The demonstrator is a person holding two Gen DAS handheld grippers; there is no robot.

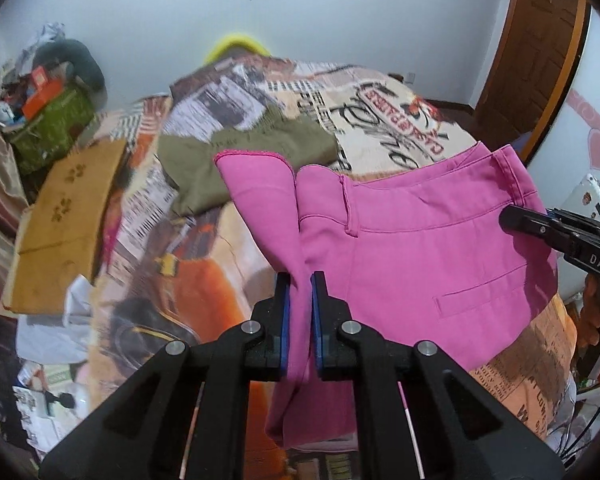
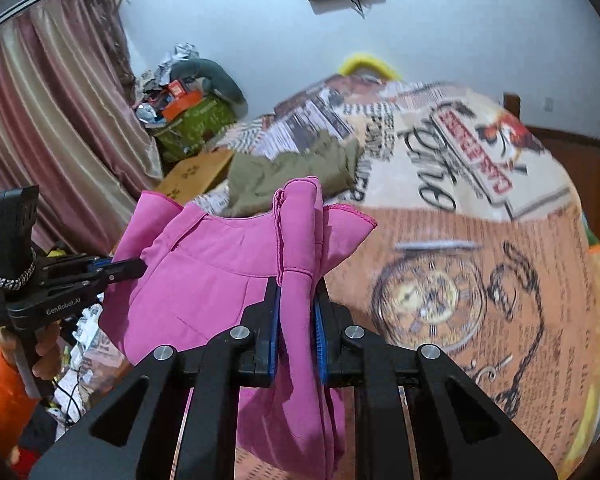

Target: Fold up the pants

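Note:
The pink pants (image 1: 412,248) hang in the air above the bed, held by both grippers at the waistband end. My left gripper (image 1: 300,280) is shut on a bunched pink edge; the pocket and belt loop show to its right. My right gripper (image 2: 298,284) is shut on the other bunched pink edge (image 2: 296,232). In the left wrist view the right gripper (image 1: 512,216) comes in from the right edge. In the right wrist view the left gripper (image 2: 140,266) comes in from the left, clamped on the pink cloth (image 2: 204,280).
The bed carries a newspaper-print blanket (image 2: 460,280) (image 1: 204,264). Olive-green clothing (image 1: 236,160) (image 2: 292,172) lies on it beyond the pants. A brown cardboard box (image 1: 68,220) sits at the bed's left side, clutter and curtains (image 2: 52,120) further left. A wooden door (image 1: 540,56) is at right.

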